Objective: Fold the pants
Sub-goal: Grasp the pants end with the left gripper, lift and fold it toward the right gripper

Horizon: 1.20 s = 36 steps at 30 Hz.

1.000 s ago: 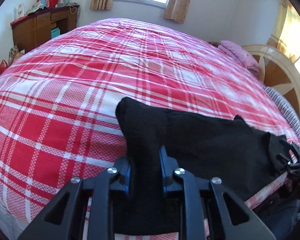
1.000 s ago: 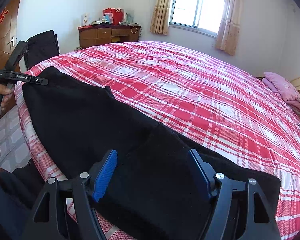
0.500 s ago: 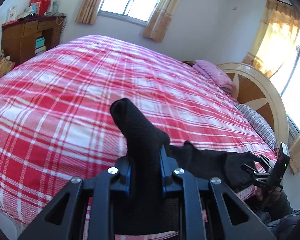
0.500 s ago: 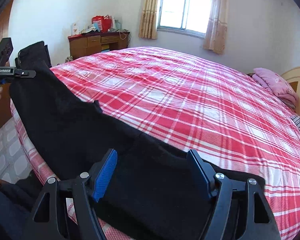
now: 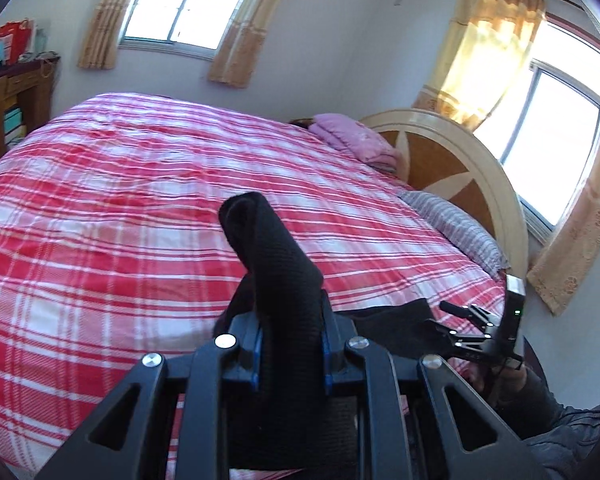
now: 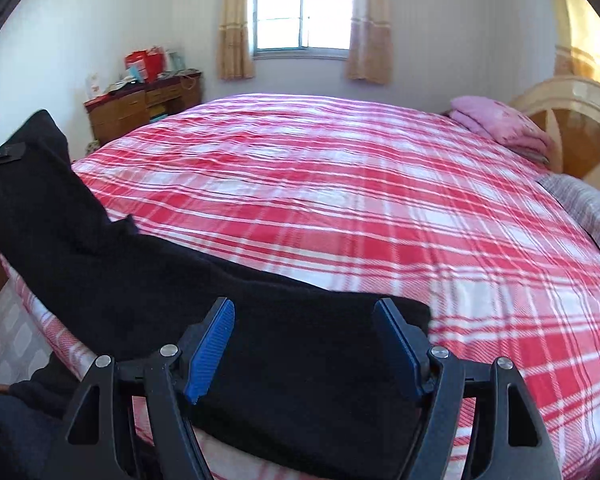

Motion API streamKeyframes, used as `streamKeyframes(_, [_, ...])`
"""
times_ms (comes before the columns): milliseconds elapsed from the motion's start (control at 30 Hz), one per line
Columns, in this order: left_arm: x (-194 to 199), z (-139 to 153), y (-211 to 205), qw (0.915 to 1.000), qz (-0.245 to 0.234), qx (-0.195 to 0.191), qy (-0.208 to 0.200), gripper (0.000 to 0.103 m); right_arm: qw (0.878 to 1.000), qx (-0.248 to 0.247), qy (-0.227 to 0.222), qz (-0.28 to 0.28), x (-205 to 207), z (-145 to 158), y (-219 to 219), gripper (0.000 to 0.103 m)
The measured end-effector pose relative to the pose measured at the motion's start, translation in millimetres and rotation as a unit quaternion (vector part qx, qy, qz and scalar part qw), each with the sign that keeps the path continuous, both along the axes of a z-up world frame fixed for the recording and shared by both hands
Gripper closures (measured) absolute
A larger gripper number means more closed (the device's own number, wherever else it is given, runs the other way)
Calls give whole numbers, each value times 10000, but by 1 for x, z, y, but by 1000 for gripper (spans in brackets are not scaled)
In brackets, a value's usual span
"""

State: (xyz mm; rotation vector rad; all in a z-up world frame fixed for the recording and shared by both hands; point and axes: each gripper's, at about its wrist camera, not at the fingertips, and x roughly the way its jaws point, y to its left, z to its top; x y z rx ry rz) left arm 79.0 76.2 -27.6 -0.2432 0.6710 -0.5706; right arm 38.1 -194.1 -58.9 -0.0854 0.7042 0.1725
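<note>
Black pants (image 6: 140, 272) stretch along the near edge of the red plaid bed (image 6: 340, 200). My left gripper (image 5: 286, 312) is shut on one end of them, and a roll of black cloth (image 5: 276, 260) sticks up past its fingertips, lifted off the bed. In the right wrist view that gripper (image 6: 4, 152) shows at the far left with the cloth rising to it. My right gripper (image 6: 304, 306) stands with its jaws wide apart over the pants' other end. The cloth lies between and under its blue pads (image 6: 210, 352), which do not press on it. It also appears in the left wrist view (image 5: 440, 316).
A folded pink blanket (image 5: 352, 140) and a striped pillow (image 5: 452, 228) lie by the round wooden headboard (image 5: 460, 152). A wooden desk (image 6: 140, 108) stands at the far wall. A dark sleeve (image 5: 548, 412) is behind the right gripper. Tiled floor (image 6: 12, 344) lies below the bed's edge.
My left gripper has risen and swung toward the headboard, pulling its end of the pants up off the bed. The cloth's far edge has drawn back to my right gripper's fingertips.
</note>
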Motion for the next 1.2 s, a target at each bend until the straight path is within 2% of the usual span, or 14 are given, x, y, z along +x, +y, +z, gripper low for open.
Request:
streamKeyframes(167, [9,7,-49,9989,-442,103,-67,81,9996,92,16,-263,1,1,-19,29])
streamKeyframes(467, [27,-1,-127,9924,-1155,405,127,81,9972,150,-1,-738,-4,0,-59,29])
streamKeyframes(700, [28,-3,-179,9857,-1553,612,228,81,9890,540,140,-1370,1,-6,-99,29])
streamKeyframes(1000, [31,-26,-238,9750,-1907,1068,404,81,9847,720,97,-1583,2,-5,-111,29])
streamKeyframes(1200, [35,-55,-274,9685,-1961,1467,453,81,9849,700,181,-1571,5,-12,-110,29])
